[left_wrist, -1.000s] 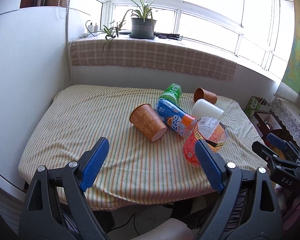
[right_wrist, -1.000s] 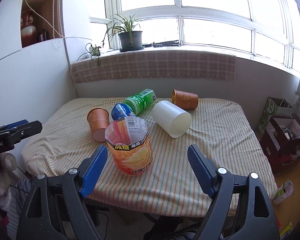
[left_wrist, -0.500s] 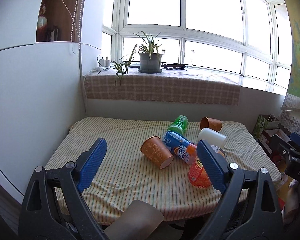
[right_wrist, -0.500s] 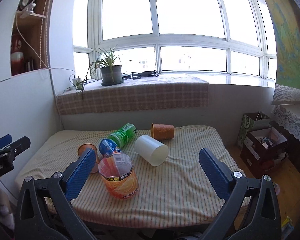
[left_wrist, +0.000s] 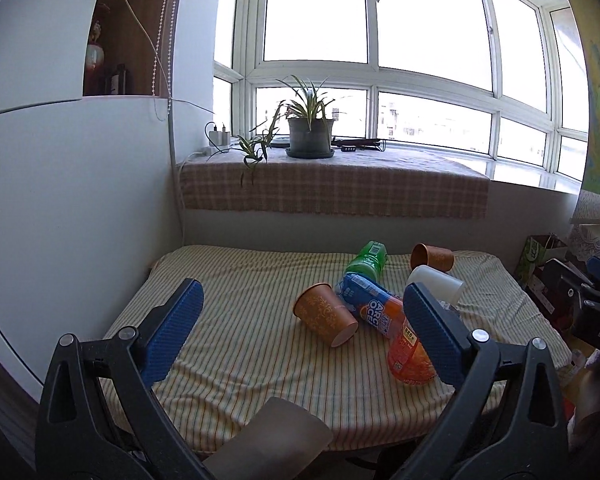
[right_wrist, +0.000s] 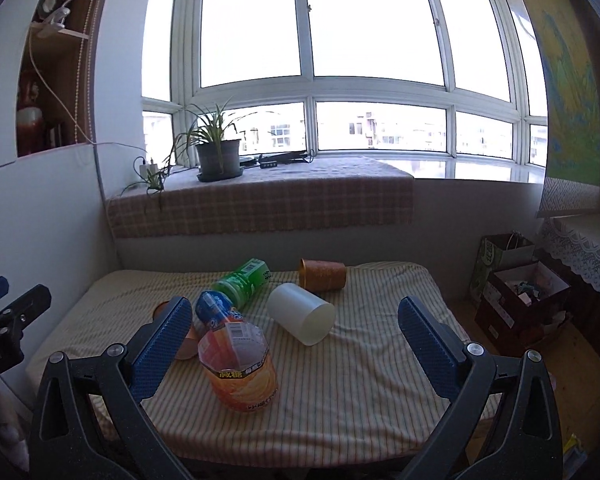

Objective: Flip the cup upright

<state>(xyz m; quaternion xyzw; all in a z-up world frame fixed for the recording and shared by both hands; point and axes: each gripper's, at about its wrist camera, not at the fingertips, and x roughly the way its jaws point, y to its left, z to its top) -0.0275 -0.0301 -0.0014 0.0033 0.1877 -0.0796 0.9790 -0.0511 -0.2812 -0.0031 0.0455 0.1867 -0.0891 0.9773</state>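
Note:
Several cups lie on their sides on a striped table point(left_wrist: 240, 340) point(right_wrist: 360, 380). An orange paper cup point(left_wrist: 325, 314) lies mid-table, mostly hidden behind my right finger in the right wrist view point(right_wrist: 186, 346). A white plastic cup point(right_wrist: 301, 313) point(left_wrist: 436, 282) lies right of it. A brown cup point(right_wrist: 322, 275) point(left_wrist: 432, 256) lies at the back. An orange snack cup point(right_wrist: 240, 368) point(left_wrist: 410, 354) stands upright in front. My left gripper point(left_wrist: 302, 338) and right gripper point(right_wrist: 296, 352) are both open and empty, held back from the table's near edge.
A blue bottle point(left_wrist: 370, 306) point(right_wrist: 216, 308) and a green bottle point(right_wrist: 244, 282) point(left_wrist: 367, 260) lie among the cups. A white wall stands left of the table. A potted plant point(left_wrist: 310, 136) sits on the sill behind. Boxes point(right_wrist: 524, 296) stand on the floor at right.
Both grippers have pulled back and tilted up, so the table looks farther and lower. The right gripper's jaws have opened wider. The objects have not moved.

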